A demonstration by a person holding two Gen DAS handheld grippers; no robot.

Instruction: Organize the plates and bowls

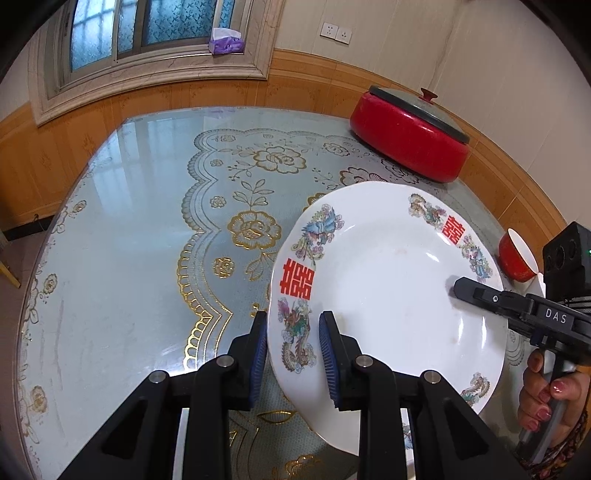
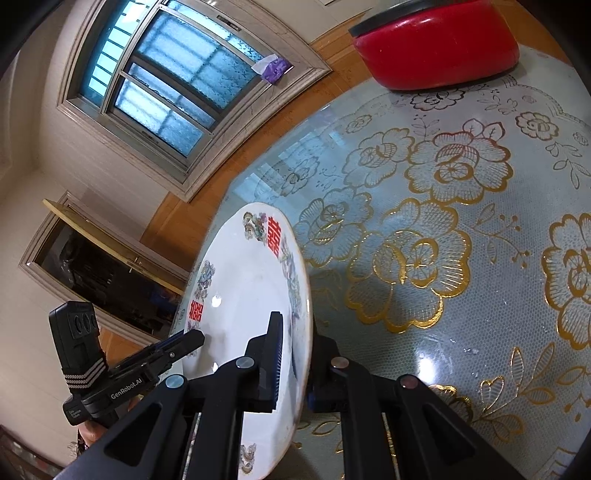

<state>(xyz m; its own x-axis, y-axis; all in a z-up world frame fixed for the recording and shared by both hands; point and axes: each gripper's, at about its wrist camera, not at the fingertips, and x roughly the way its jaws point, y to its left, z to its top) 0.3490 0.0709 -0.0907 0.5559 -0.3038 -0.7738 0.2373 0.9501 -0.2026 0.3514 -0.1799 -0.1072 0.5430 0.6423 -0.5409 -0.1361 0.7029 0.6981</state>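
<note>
White dragon-and-phoenix plate (image 1: 388,295) held off the surface (image 1: 129,258).
Left tool (image 1: 291,354) and right tool (image 2: 295,365) each clamp its rim; red pot (image 1: 410,136) sits beyond.

A frosted window (image 1: 147,26) sits above wood wainscoting (image 1: 303,92); a purple tissue pack (image 1: 225,40) rests on its sill.

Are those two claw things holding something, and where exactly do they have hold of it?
Both hold one white plate by its rim: the left gripper pinches one edge, the right gripper the opposite edge.
</note>
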